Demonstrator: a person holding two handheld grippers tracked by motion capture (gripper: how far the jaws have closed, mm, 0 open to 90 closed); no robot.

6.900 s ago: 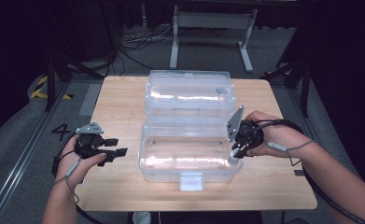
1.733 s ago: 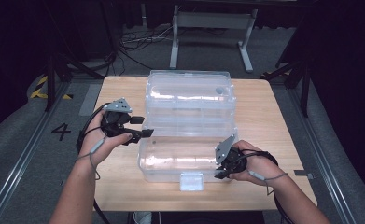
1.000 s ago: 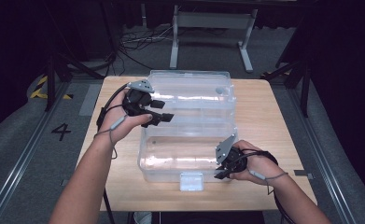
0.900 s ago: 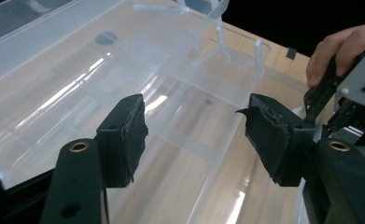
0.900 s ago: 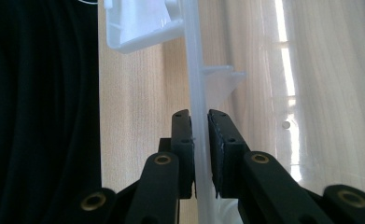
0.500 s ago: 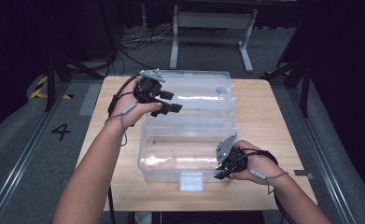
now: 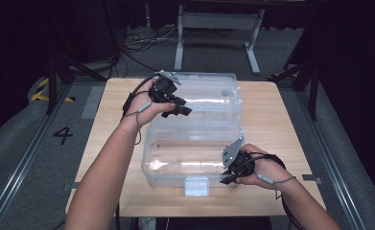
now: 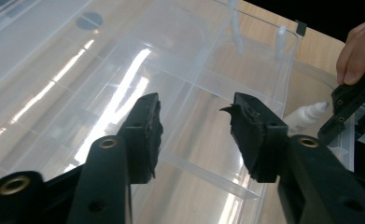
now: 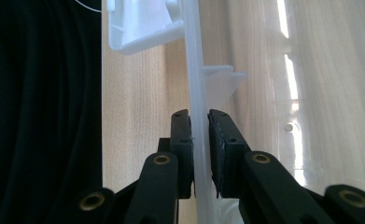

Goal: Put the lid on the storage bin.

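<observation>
Clear plastic storage box [image 7: 194, 153] lies open mid-worktop [image 7: 271, 110], lid [image 7: 199, 93] towards the far edge. Right gripper [image 7: 229, 176] pinches its near wall, apparently steadying it; left gripper [image 7: 182, 108], fingers [image 8: 145, 133] spread but just closing, reaches over the lid, seemingly to shut it.

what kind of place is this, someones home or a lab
Most likely a lab or recording studio, not a home: a lone wooden table amid dark surroundings, loose cables on grey carpet, floor rails and a painted number 4.
</observation>
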